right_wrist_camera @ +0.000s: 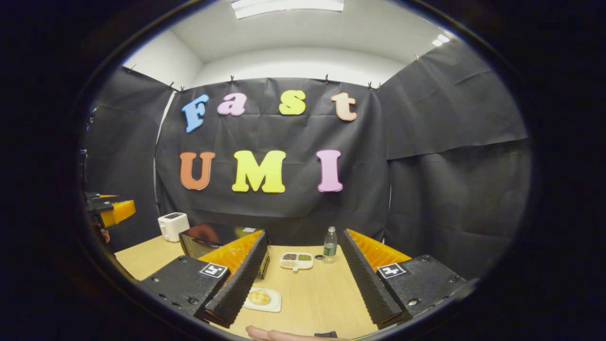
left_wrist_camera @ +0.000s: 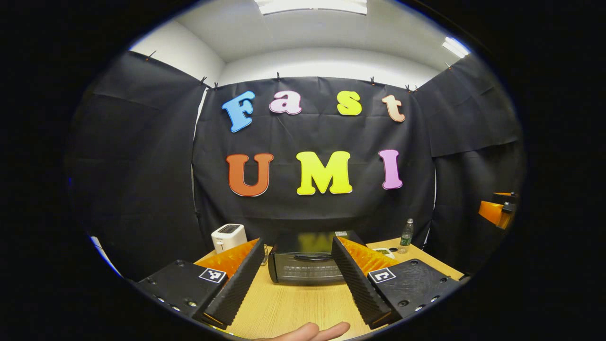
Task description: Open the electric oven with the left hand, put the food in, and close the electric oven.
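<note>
Left gripper view: left gripper [left_wrist_camera: 297, 265] held above the wooden table [left_wrist_camera: 289, 308], its fingers spread wide with nothing between them. Electric oven [left_wrist_camera: 305, 265] stands straight ahead between the fingers, well apart from them, door closed, bare tabletop lying in front of it. White toaster [left_wrist_camera: 228, 237] sits near the table's far left corner; water bottle [left_wrist_camera: 405, 236] stands near the far right edge, a compartment dish [left_wrist_camera: 386, 252] just beside it. A hand [left_wrist_camera: 312, 332] shows at the bottom edge.

Right gripper view: right gripper [right_wrist_camera: 303, 270] likewise released and empty, over the table's near edge. Bun [right_wrist_camera: 259, 297] lies on a white plate [right_wrist_camera: 273, 305] just beside the left finger. The dish and bottle stand farther back between the fingers, open tabletop around them. The oven sits at left, the toaster behind it. The other gripper [right_wrist_camera: 111, 210] shows at far left, raised off the table.
</note>
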